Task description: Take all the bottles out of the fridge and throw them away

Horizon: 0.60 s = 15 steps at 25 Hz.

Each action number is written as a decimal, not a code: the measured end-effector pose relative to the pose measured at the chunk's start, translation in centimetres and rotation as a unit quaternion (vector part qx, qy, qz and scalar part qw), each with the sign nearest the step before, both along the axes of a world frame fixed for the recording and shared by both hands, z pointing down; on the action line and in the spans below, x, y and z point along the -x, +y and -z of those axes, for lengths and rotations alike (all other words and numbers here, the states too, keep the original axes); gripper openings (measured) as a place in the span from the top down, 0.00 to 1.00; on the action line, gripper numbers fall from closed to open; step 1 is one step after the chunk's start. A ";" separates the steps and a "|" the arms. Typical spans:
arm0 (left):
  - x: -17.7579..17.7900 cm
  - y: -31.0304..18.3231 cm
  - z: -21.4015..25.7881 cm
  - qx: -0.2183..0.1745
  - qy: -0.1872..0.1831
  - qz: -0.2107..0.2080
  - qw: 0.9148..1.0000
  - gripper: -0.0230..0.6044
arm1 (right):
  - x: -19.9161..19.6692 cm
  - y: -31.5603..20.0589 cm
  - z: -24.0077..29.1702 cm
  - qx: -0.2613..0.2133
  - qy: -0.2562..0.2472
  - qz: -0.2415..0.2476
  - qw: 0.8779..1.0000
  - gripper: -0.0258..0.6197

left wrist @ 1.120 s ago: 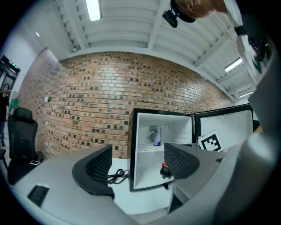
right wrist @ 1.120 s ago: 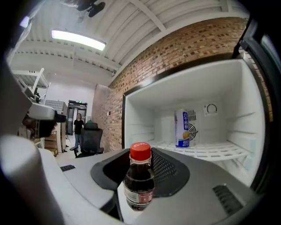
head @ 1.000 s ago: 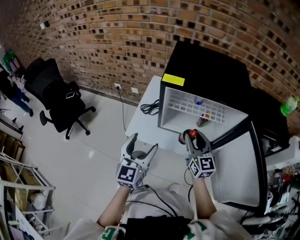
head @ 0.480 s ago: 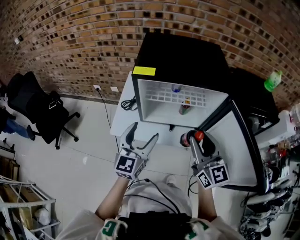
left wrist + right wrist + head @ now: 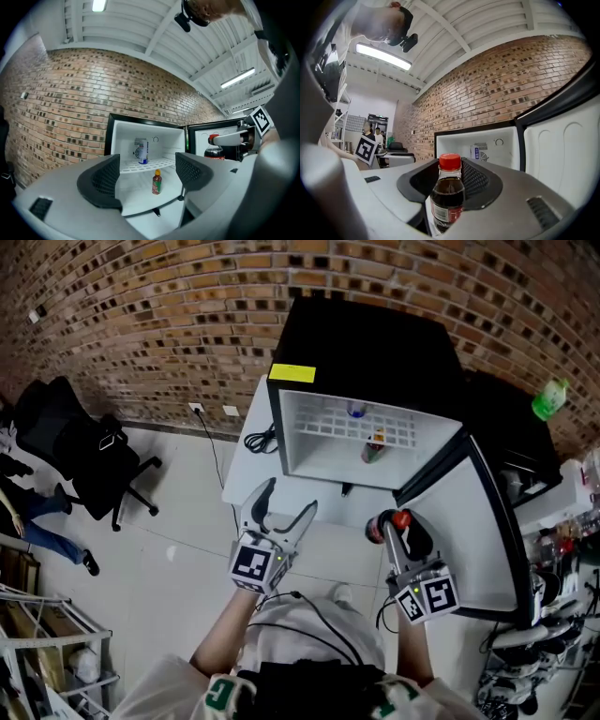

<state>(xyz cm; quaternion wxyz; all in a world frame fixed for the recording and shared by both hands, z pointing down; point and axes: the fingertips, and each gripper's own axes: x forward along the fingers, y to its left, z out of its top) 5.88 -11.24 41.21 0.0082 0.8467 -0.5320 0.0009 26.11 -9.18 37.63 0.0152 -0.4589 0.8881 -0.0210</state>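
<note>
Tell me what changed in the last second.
The right claw, shut on the cola bottle, drew back from the fridge toward the person. Unchanged: left claw open and empty, door open, a small bottle and a blue-white container inside.

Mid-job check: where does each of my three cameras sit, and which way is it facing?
Head view: on the person's head, looking steeply down at the open fridge; forearms, left tongs, right tongs show.
Left gripper view: on the left tongs, facing into the fridge; its open jaws frame the small bottle.
Right gripper view: on the right tongs, facing the fridge; its jaws grip the cola bottle.
Shared: all see the fridge interior.
</note>
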 end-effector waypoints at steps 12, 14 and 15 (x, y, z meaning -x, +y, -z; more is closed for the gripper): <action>8.6 3.0 -2.5 0.028 -0.008 0.092 0.995 0.39 | 12.4 0.8 -10.1 0.105 0.025 0.160 0.981 0.70; 10.8 3.5 -2.8 0.032 -0.002 0.128 0.991 0.39 | 15.1 0.4 -11.8 0.110 0.035 0.197 0.974 0.70; 11.7 3.6 -3.0 0.034 0.002 0.144 0.989 0.39 | 16.1 0.1 -12.7 0.111 0.039 0.213 0.970 0.70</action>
